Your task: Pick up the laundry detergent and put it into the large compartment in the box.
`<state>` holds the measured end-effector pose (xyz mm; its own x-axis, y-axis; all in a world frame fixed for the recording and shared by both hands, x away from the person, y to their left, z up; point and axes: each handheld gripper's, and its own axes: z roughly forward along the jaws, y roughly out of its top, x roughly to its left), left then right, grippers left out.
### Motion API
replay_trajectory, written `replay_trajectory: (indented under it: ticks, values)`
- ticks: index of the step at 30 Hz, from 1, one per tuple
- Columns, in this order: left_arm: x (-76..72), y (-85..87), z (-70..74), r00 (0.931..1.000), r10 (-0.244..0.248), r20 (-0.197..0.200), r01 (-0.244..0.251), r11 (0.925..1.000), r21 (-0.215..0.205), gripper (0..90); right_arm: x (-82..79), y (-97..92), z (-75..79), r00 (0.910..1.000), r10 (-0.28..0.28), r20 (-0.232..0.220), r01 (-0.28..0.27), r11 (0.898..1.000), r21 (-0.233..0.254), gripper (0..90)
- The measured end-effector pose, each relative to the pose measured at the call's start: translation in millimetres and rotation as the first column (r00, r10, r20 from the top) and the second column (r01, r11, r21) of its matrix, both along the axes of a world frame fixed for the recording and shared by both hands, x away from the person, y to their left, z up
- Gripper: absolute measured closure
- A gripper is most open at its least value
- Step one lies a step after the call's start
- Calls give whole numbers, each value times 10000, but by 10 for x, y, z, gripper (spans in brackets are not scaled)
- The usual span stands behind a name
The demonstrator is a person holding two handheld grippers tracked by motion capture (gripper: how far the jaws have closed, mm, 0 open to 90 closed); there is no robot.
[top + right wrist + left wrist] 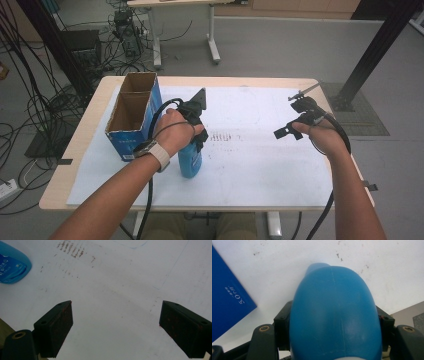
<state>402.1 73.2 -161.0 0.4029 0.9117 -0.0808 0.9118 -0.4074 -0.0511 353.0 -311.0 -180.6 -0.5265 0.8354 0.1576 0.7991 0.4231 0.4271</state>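
Left claw (196, 131) clamps the smooth blue bottle (190, 159) beside the carton (134, 116); it could squirt free. Right claw (296, 119) hangs wide open.

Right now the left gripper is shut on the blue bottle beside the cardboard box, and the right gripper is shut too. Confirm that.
Not quite. The left gripper does clamp the blue bottle beside the cardboard box, but the right gripper is open: the right gripper view shows its jaws wide apart over bare white table.

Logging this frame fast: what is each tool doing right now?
Left tool: shut on the blue bottle.
Right tool: open, holding nothing, above the white sheet.
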Motion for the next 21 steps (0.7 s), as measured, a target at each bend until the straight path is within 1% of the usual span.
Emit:
replay_trajectory:
  ticks: [7, 9, 13, 18, 20, 21]
  values:
    - [2, -81, -1, 10000, -21, -7, 22, 9994, 336, 383, 2, -3, -9, 10000, -17, 1, 17, 10000, 39, 116]
    - [7, -83, -1, 10000, 24, -31, -23, 9994, 354, 387, 2, -3, -8, 10000, -13, 5, 13, 10000, 37, 116]
    - [34, -125, -3, 9998, 60, -213, -49, 9985, 541, 391, -3, -4, 2, 10000, -32, 18, 32, 10000, 37, 116]
    - [31, -133, -5, 9998, 94, -177, -84, 9984, 556, 393, -14, -6, 6, 10000, -32, 67, 32, 10000, 19, 116]
    - [44, -145, -5, 9997, 70, -248, -55, 9981, 606, 393, -12, -6, 6, 10000, -37, 58, 37, 10000, -2, 116]
    - [40, -140, -7, 9997, 133, -216, -121, 9983, 569, 393, -12, -5, 5, 10000, -41, 60, 41, 10000, -5, 116]
